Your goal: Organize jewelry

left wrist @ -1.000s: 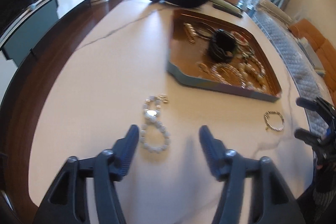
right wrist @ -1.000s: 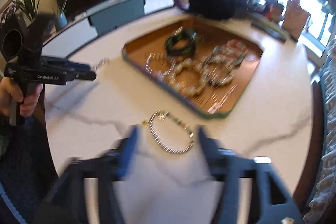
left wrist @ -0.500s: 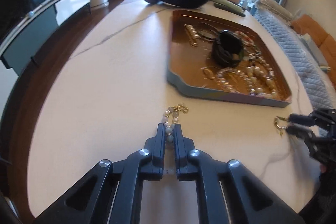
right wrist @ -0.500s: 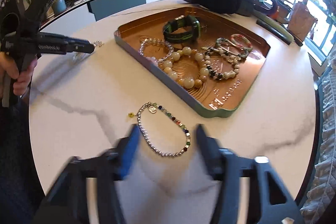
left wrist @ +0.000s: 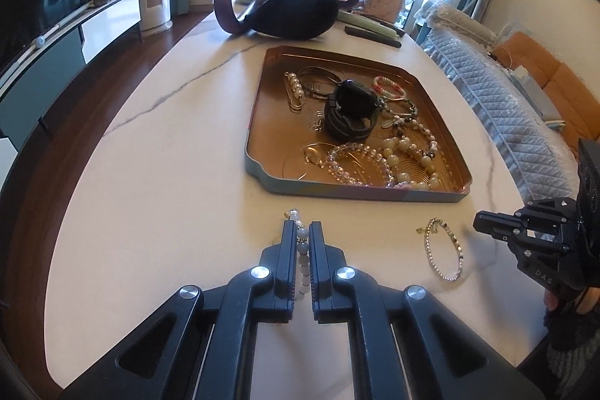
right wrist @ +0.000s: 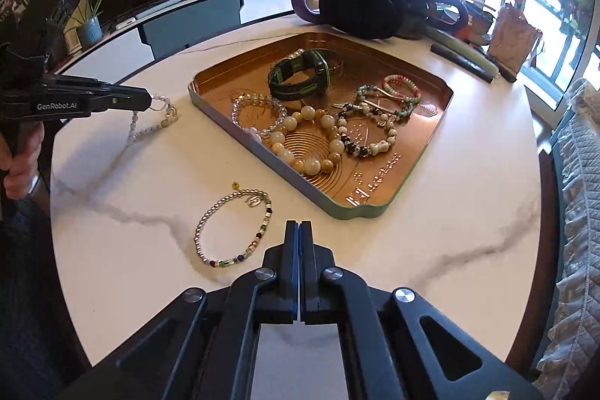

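Nearest in the left wrist view, the left gripper is clenched on a pale bead bracelet, whose beads run up between the two fingers and poke out past the tips. From the right wrist view this bracelet dangles from the gripper's tip, its lower loop trailing on the white marble table near the table's left edge and close to the tray's left corner. The right gripper is clamped fully together with nothing between its fingers; it sits just right of a thin silver bracelet with coloured beads, which lies flat on the table near the front edge and does not touch the gripper. Beyond both bracelets, toward the middle of the table, stands a copper-coloured tray holding a heap of bead bracelets and a black and green watch. At the far edge of the table lies a dark bag with a purple handle.
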{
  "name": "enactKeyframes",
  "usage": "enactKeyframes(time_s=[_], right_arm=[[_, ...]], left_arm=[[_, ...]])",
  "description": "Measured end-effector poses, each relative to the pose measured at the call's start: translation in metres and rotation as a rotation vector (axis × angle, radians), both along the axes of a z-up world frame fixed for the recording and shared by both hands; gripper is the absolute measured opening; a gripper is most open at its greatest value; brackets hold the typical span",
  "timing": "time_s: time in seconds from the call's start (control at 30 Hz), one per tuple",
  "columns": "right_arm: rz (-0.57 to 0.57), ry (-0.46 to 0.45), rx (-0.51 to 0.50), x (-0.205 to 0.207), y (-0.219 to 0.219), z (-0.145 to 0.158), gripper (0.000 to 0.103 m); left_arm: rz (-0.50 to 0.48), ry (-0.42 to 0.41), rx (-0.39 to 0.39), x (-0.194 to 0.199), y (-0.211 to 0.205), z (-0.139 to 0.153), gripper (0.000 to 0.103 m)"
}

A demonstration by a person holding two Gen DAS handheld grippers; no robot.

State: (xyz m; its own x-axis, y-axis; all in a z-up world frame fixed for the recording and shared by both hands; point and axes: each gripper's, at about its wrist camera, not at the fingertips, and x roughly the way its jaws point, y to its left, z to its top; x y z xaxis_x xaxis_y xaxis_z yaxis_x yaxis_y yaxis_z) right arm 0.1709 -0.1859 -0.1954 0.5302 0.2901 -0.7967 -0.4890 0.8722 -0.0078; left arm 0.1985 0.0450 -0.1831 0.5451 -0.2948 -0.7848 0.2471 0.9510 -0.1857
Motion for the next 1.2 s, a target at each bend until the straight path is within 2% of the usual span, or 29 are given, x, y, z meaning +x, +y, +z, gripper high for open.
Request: enactKeyframes(time_s=[0.1,0.17,0.23,0.37,0.47,0.6,0.77,0.93,1.2], right_arm=[[0.004,0.032,0.070,0.001,0.000,-0.003,0.005],[0.010,0.020,0.065,0.000,0.007,-0.003,0.008],[0.024,0.029,0.064,0.002,0.014,-0.007,0.019],[0.049,0.028,0.014,0.006,0.031,-0.016,0.020],[0.034,0.009,-0.001,0.009,0.031,-0.017,0.019],[0.018,-0.002,-0.031,0.012,0.032,-0.016,0.003],[0.009,-0.018,-0.053,0.009,0.035,-0.016,0.002],[0.001,-0.023,0.010,0.008,0.022,-0.004,0.002],[-0.044,-0.065,0.154,0.005,-0.004,0.030,0.002]], left_arm=[[-0.004,0.008,0.005,0.000,-0.003,-0.003,0.006],[-0.009,0.009,0.011,0.000,-0.005,-0.004,0.006],[-0.013,0.013,0.014,0.000,-0.007,-0.005,0.006],[-0.024,0.022,0.016,0.000,-0.013,-0.008,0.006],[-0.038,0.023,0.018,-0.001,-0.017,-0.008,0.006],[-0.049,0.010,0.019,-0.003,-0.022,-0.006,0.006],[-0.032,-0.010,-0.003,-0.002,-0.029,0.001,0.006],[-0.037,-0.055,-0.032,-0.005,-0.038,0.021,0.006],[-0.061,-0.163,-0.100,-0.009,-0.052,0.062,0.006]])
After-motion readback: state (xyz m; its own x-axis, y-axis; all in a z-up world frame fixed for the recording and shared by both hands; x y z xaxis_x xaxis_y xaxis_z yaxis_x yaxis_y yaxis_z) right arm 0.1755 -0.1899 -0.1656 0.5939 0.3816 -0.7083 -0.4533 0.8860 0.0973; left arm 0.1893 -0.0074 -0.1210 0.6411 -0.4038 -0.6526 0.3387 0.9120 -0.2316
